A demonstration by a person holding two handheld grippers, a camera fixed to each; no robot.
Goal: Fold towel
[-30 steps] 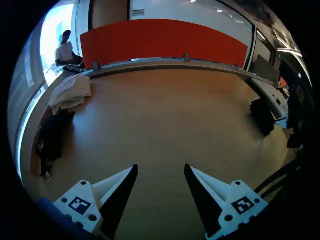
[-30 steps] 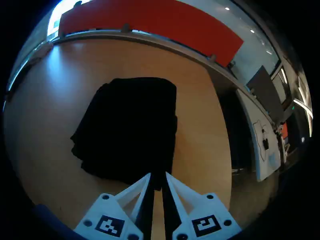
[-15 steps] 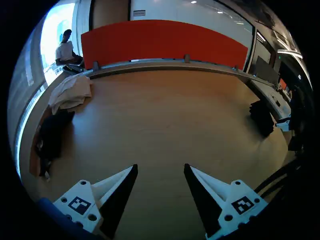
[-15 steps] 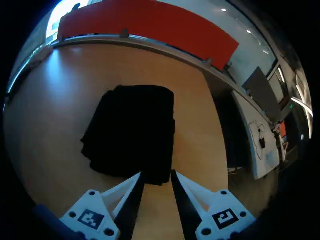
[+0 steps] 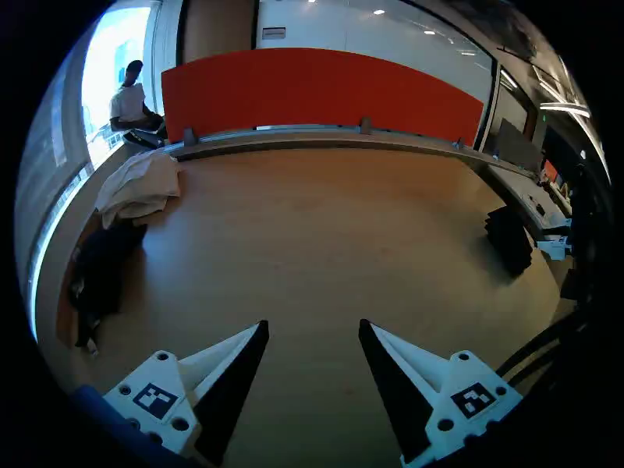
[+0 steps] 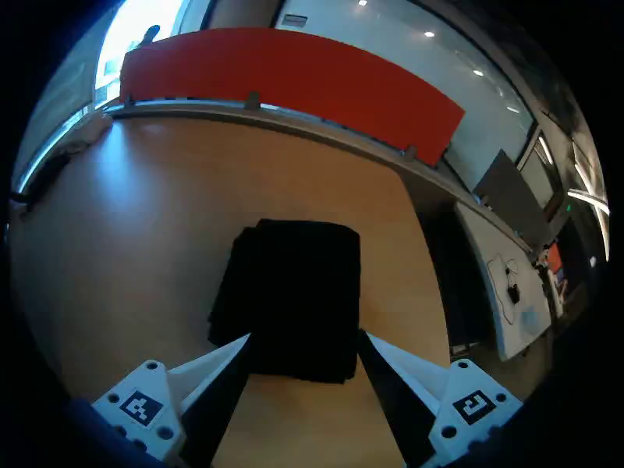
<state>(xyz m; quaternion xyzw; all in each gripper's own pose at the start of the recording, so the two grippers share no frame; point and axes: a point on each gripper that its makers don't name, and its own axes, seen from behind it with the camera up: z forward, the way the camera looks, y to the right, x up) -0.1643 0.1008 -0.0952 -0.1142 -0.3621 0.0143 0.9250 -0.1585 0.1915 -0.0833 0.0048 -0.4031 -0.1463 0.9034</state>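
Note:
A black folded towel (image 6: 292, 292) lies flat on the wooden table in the right gripper view, just ahead of my right gripper (image 6: 304, 343). That gripper is open, its fingers spread to either side of the towel's near edge without touching it. The same black towel (image 5: 511, 238) appears small at the table's far right in the left gripper view, with the other gripper's white tip beside it. My left gripper (image 5: 312, 327) is open over bare wood, nothing between its fingers.
A crumpled white cloth (image 5: 140, 183) and a dark bundle (image 5: 101, 265) lie at the table's left edge. An orange divider panel (image 5: 320, 90) stands behind the table's far rim. A person (image 5: 129, 101) sits beyond it at the left. Desks with monitors stand at the right.
My right gripper has opened from nearly shut on the towel's near edge and drawn back, leaving the folded towel lying flat. The left gripper has hardly moved.

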